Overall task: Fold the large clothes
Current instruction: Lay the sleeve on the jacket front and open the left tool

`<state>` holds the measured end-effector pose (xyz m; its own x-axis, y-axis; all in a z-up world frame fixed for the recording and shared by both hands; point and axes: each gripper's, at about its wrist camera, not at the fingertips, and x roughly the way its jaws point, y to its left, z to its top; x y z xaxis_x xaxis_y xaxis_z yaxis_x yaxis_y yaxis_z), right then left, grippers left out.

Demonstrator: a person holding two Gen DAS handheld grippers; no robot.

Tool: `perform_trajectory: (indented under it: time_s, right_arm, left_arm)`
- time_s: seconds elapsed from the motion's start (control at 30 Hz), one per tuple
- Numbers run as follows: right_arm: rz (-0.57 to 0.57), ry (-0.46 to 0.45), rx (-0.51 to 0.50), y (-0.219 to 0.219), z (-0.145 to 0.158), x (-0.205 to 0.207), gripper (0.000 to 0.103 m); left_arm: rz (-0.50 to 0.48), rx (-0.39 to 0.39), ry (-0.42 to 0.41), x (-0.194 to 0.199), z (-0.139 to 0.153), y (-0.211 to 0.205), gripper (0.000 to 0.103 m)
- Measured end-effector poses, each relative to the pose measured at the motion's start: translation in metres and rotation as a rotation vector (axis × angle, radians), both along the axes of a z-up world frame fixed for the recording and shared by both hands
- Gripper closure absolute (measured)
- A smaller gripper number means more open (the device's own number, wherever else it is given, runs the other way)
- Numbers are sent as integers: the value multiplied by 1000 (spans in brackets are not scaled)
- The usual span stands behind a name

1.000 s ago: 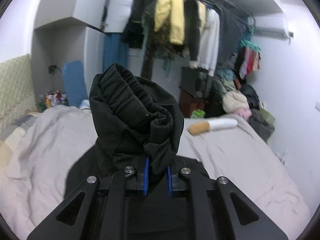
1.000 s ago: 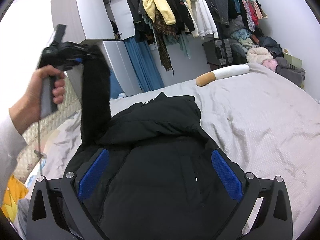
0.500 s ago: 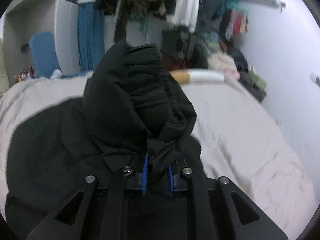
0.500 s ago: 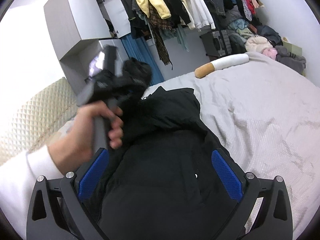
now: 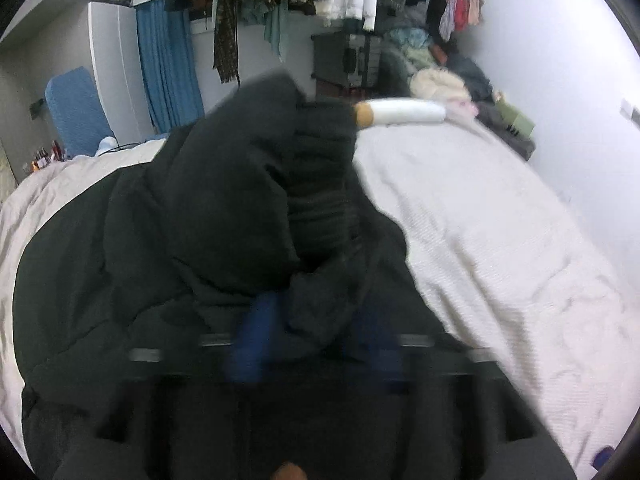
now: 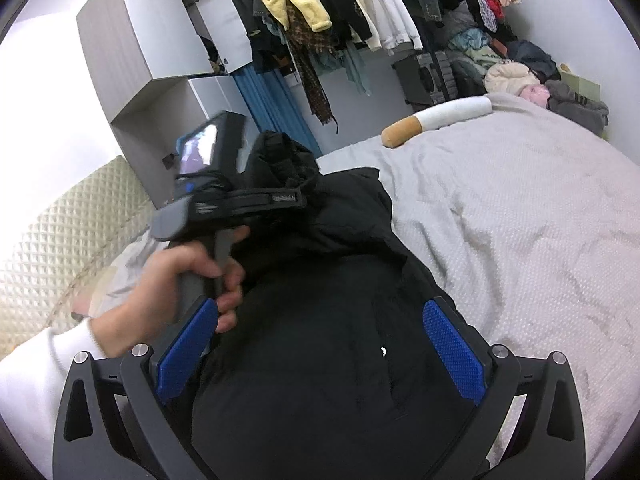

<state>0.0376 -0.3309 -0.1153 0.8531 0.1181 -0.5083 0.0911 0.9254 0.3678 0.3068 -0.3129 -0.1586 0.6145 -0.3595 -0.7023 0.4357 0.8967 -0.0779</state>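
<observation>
Left claw, jaws opening, frees the ribbed cuff of the black puffer jacket's sleeve onto its body; right claw hovers wide, empty. Next, I smooth this fold.

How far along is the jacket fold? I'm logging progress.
Done: the black jacket lies spread on the bed, its sleeve brought over the body. In hand: the left gripper is opening around the cuff, blurred; the right gripper hovers open. Left: the other sleeve, if unfolded, and folding the body.
</observation>
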Motion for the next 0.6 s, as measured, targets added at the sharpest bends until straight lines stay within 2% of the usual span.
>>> perform_trajectory:
  time_s: [0.03,0.07,0.27,0.37,0.5,0.6]
  right_arm:
    - [0,0,-11,2,1,0,0]
    - [2,0,-20,3,2,0,0]
    - [40,-38,-63,19,16,0,0]
    - [75,-74,-77,29,31,12,0]
    - [121,-141,-142,44,56,42,0]
    - [170,-149,-180,55,69,86,0]
  left_arm:
    - [9,-18,-12,-4,8,6,4]
    - [21,-50,-38,-11,16,15,0]
    - [85,-131,-64,-23,49,76,0]
    - [155,-133,-92,-20,57,118,0]
    - [256,-107,-172,-18,63,176,0]
    - [309,-113,-162,-1,59,213,0]
